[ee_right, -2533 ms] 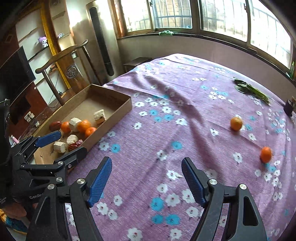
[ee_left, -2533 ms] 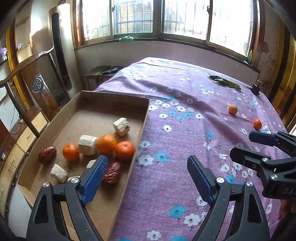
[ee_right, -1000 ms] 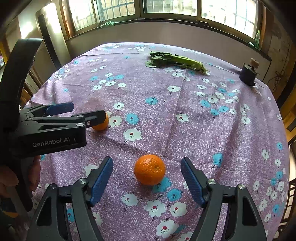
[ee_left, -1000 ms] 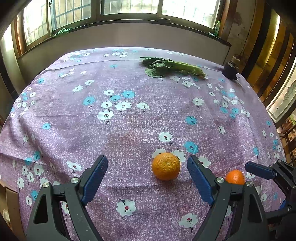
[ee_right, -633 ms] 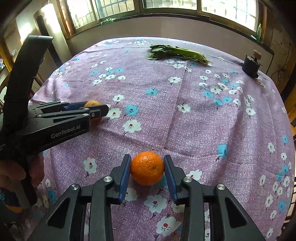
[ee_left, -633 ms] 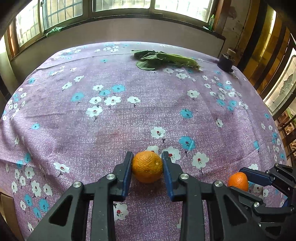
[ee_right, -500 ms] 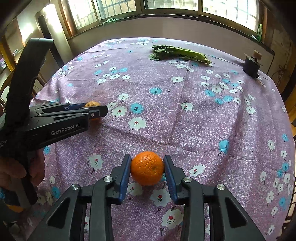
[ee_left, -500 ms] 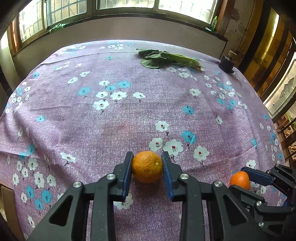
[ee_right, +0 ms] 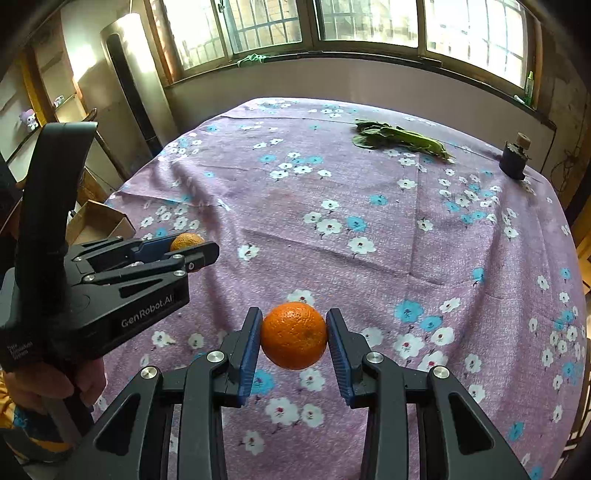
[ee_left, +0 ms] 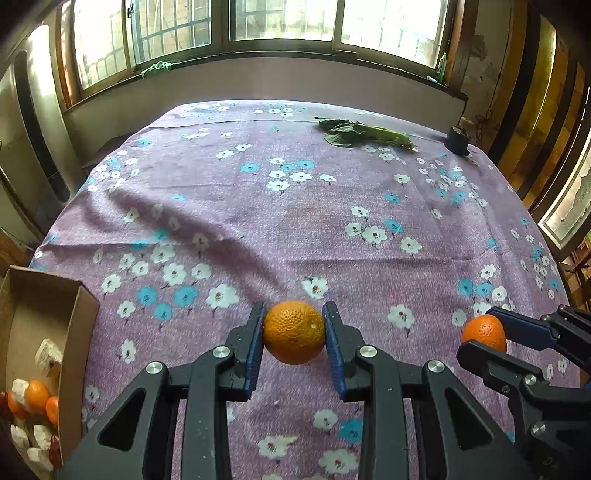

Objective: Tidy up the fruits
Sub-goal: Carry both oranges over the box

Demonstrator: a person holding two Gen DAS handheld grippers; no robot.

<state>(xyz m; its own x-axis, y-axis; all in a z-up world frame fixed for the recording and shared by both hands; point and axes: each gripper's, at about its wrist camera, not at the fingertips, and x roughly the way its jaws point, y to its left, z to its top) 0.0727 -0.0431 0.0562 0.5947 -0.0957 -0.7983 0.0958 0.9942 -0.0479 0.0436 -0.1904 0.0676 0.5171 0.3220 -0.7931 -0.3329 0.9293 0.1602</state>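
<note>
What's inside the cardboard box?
In the cardboard box: small oranges, white chunks and something dark red. The rest of the box is cut off by the picture's edge.

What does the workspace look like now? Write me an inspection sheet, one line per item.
Surface: purple floral tablecloth, creased.
Job's things: one orange in the left gripper, another orange in the right gripper; cardboard box at left holds oranges, white chunks, dark red fruit.
Clutter: green leaves, small dark jar at the far edge.
Grippers: both shut on oranges.
Cables: nothing seen.
Surroundings: windows, wooden furniture.
</note>
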